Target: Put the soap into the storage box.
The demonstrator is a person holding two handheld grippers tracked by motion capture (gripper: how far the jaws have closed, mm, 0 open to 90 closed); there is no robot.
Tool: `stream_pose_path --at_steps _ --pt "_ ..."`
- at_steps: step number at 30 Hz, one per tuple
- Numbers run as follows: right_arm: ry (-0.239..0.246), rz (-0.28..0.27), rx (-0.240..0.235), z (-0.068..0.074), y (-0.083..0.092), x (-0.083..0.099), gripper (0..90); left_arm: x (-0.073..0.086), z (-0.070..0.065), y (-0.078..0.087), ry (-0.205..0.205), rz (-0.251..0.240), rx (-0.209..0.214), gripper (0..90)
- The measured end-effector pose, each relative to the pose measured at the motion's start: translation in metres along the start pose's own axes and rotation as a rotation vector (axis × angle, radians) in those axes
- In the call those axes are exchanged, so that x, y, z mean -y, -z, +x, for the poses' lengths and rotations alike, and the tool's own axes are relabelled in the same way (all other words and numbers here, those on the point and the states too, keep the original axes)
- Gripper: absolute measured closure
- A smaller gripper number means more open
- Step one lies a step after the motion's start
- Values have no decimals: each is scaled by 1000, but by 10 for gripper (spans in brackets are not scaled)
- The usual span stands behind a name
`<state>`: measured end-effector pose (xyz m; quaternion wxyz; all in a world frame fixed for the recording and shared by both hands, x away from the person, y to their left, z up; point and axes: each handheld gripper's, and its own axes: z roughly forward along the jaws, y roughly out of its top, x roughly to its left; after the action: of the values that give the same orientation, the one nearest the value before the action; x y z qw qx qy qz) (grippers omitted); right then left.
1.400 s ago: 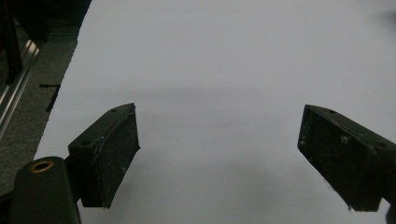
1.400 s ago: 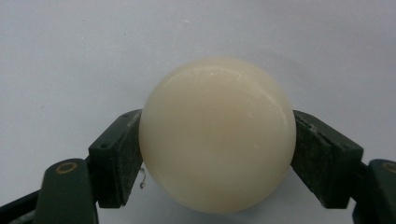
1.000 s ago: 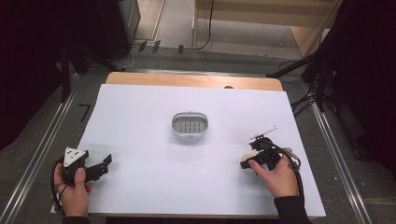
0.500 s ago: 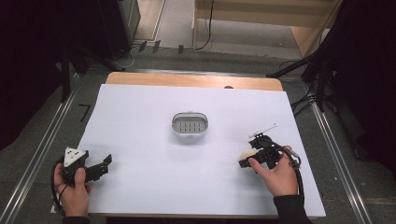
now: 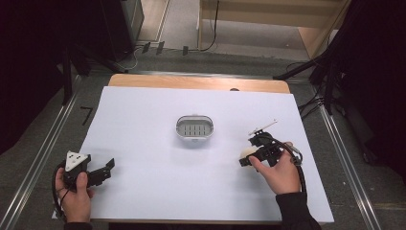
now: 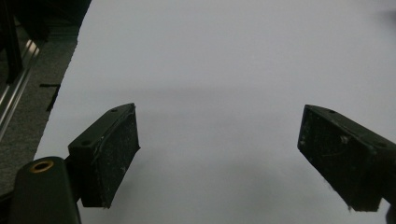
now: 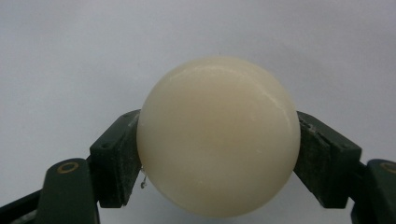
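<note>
Cream ball [image 7: 218,136] in right claw [image 7: 218,154], seemingly.

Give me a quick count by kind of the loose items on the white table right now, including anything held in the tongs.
Cream ball, held in the right tongs: 1
Grey oval dish with slotted bottom, at table centre: 1
Total: 2

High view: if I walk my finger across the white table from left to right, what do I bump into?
Left gripper, open → grey basket in the middle → cream ball, pinched by the right gripper.
</note>
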<state>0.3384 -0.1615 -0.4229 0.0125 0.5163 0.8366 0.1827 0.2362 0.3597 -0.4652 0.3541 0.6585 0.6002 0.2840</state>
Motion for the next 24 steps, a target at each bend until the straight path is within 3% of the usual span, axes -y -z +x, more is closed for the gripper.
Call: stream_pose_path --at_steps 14,24 --pt "24 -8 -11 13 3 -22 248 0 0 0 -1 -3 1 136" --pt "56 -12 -27 29 1 -42 248 0 1 0 2 -7 3 136"
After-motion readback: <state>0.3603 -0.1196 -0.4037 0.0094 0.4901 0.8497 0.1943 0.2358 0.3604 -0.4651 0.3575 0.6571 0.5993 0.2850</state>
